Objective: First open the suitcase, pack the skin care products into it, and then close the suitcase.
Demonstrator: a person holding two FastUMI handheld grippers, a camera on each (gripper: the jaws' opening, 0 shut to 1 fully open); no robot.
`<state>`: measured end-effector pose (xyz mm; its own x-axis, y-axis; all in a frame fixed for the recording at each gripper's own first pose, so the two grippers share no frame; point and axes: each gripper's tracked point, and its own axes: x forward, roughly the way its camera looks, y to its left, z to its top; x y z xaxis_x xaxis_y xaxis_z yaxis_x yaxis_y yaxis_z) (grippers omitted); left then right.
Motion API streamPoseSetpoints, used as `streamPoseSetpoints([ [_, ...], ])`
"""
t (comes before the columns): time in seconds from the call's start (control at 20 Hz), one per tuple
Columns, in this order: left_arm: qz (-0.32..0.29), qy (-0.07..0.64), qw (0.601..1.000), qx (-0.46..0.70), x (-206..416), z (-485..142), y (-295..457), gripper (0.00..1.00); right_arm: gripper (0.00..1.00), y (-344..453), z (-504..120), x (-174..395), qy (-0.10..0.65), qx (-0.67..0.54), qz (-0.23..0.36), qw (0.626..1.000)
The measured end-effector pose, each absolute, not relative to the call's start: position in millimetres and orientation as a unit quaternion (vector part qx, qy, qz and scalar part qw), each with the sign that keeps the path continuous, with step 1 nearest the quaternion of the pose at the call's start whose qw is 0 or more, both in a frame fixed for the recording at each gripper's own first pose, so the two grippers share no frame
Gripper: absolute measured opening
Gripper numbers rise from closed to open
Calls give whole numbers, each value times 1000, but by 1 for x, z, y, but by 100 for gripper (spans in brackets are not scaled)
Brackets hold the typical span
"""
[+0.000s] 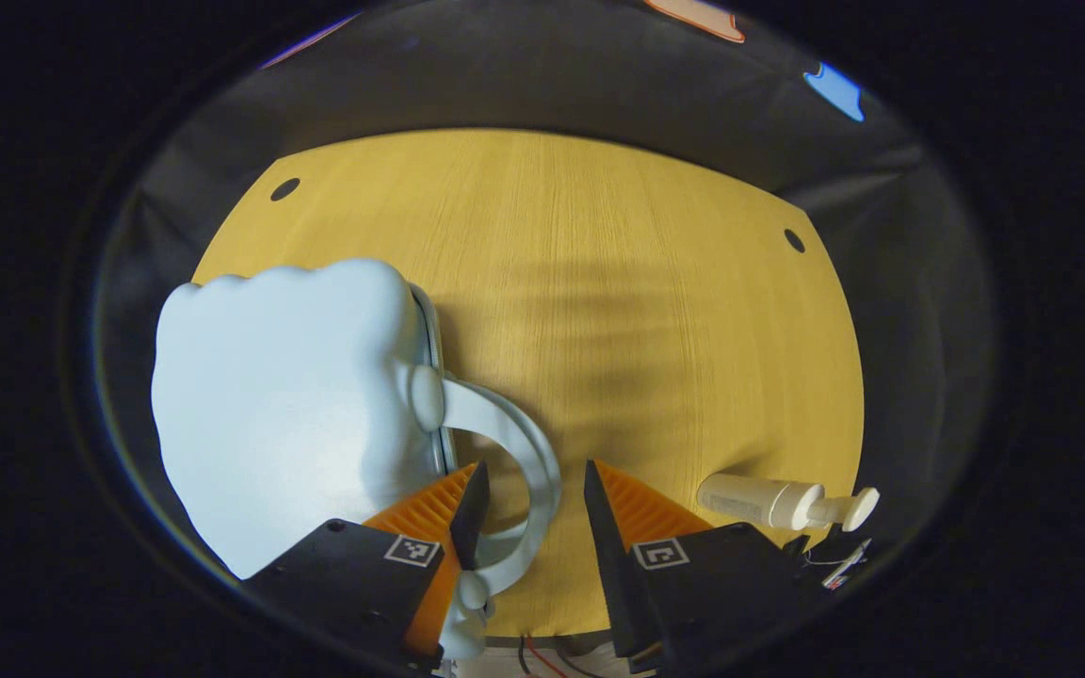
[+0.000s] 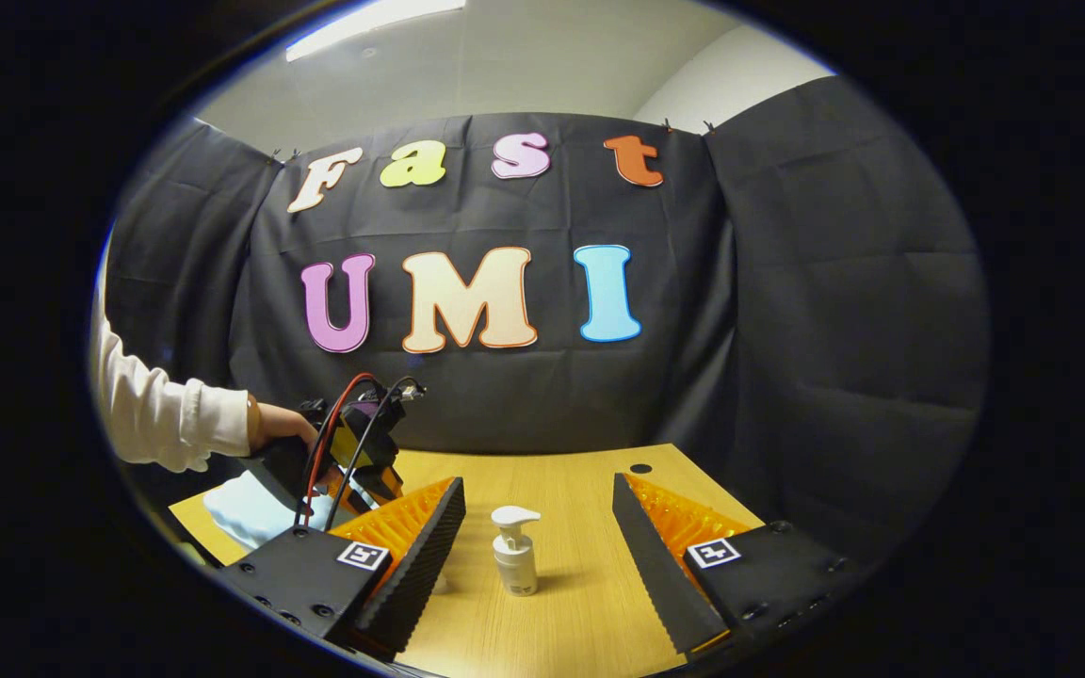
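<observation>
Left gripper (image 1: 528, 513): fingers spread wide above the table, the suitcase handle arching up between them; one finger (image 1: 470, 513) sits just beside or against the handle, the other stands well clear, so nothing is pinched.
Suitcase (image 1: 288, 405): pale blue, ribbed shell, lying closed on the table at the left of the left gripper view; its seam runs along the edge facing the gripper.
Handle (image 1: 528, 452): a pale blue loop curving off the suitcase's side, partly hidden behind the near finger.
Bottle (image 2: 515, 551): a white pump bottle standing upright on the table, seen between the right gripper's fingers but farther off, untouched; in the left gripper view it shows at the lower right, near the table edge.
Right gripper (image 2: 538, 527): fingers apart, holding nothing, raised over the near edge of the table.
Table (image 1: 618, 282): yellow wood grain, two dark holes near its far corners.
Person: a hand (image 2: 277, 424) in a white sleeve (image 2: 161, 410) grips the left gripper over the suitcase, at the left of the right gripper view.
</observation>
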<state>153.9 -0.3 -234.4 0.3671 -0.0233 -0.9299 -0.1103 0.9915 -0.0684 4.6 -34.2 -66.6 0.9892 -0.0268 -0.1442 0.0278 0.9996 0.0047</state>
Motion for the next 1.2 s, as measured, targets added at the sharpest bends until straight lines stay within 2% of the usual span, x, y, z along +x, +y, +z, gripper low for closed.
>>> streamPoseSetpoints([
  [0.05,34,569,819,-60,154,-240,0,62,99,-37,-68,5,74,5,-16,997],
  [0.1,40,575,815,-59,154,-244,1,60,99,-39,-68,5,75,6,-18,997],
  [0.4,62,596,799,-45,158,-267,9,29,99,-53,-72,0,79,5,-29,996],
  [0.45,61,597,798,-44,158,-270,8,32,99,-55,-73,-1,80,5,-31,996],
  [0.55,62,601,795,-46,159,-275,6,25,98,-58,-75,-1,83,4,-33,996],
  [0.7,66,608,790,-48,160,-281,4,22,99,-61,-77,-4,86,3,-36,996],
  [0.75,66,610,788,-44,159,-283,4,16,99,-62,-77,-5,86,1,-37,996],
  [1.05,50,595,799,-74,162,-278,0,1,98,-63,-78,-7,88,-6,-37,995],
  [1.2,37,568,816,-97,167,-261,-3,0,98,-59,-79,-6,89,-11,-32,995],
])
